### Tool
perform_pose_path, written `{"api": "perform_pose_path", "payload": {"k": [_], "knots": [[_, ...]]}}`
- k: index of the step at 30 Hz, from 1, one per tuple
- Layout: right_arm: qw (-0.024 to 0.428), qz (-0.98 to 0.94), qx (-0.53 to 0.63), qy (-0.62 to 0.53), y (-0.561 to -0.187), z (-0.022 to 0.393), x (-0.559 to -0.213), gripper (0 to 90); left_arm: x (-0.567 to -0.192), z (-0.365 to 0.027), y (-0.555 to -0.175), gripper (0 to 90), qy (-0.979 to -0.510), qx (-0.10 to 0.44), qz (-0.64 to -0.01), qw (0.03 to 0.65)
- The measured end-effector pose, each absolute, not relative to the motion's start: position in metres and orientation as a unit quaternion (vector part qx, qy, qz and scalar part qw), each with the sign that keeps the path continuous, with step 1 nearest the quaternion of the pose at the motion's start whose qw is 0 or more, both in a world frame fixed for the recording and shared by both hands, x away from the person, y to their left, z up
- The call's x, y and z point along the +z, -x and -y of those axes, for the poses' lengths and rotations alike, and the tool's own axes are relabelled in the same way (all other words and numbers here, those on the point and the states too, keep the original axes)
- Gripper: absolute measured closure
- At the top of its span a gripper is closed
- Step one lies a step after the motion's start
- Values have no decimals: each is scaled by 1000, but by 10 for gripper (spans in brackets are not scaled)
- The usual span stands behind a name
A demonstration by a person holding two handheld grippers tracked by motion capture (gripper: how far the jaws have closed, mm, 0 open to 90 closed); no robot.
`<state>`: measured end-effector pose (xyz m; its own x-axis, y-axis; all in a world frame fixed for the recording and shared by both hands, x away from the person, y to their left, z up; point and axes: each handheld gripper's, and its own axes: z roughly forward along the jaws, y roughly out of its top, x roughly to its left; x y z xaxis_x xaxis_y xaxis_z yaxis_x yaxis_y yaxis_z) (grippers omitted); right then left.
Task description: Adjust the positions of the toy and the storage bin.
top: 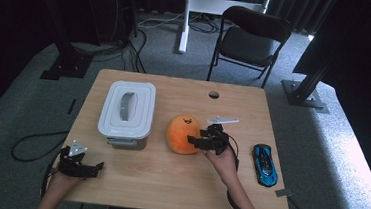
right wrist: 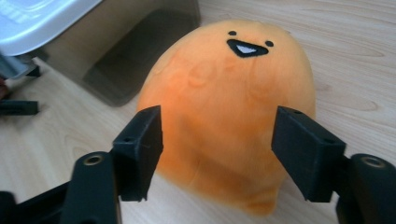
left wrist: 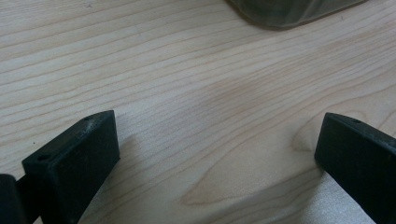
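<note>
At table (top: 132,180) centre, right of box (top: 127,111): orange plush (top: 181,132), face toward far side, long axis near-far. Right claw (top: 202,140) at plush's right flank, jaws apart, not pressing. Judgement: release done; back off level, avoid snagging fur. Left claw (top: 88,169) apart, near-left, over bare wood. Car (top: 265,164) far right.

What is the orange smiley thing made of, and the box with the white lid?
The orange toy looks like soft plush: fuzzy, matte surface with a stitched-looking face. The box looks like hard plastic: a smooth, slightly shiny white lid and see-through greyish walls.
</note>
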<state>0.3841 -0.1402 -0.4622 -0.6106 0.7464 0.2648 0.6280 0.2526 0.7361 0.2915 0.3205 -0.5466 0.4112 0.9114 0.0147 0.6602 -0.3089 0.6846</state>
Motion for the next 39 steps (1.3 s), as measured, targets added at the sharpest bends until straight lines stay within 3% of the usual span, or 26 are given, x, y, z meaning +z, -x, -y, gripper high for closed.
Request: {"api": "perform_pose_path", "payload": {"k": [13,23,31,39], "knots": [[115,-789,407,-446,-394,114,-483,266,-547,-320,-291,3,-782,206,-502,306],[114,-795,409,-433,-392,111,-493,223,-547,-321,-291,3,-782,206,-502,306],[111,-807,396,-425,-392,110,-493,339,-547,-320,-291,3,-782,206,-502,306],[114,-813,381,-425,-390,109,-487,626,-547,-320,-291,3,-782,206,-502,306]]}}
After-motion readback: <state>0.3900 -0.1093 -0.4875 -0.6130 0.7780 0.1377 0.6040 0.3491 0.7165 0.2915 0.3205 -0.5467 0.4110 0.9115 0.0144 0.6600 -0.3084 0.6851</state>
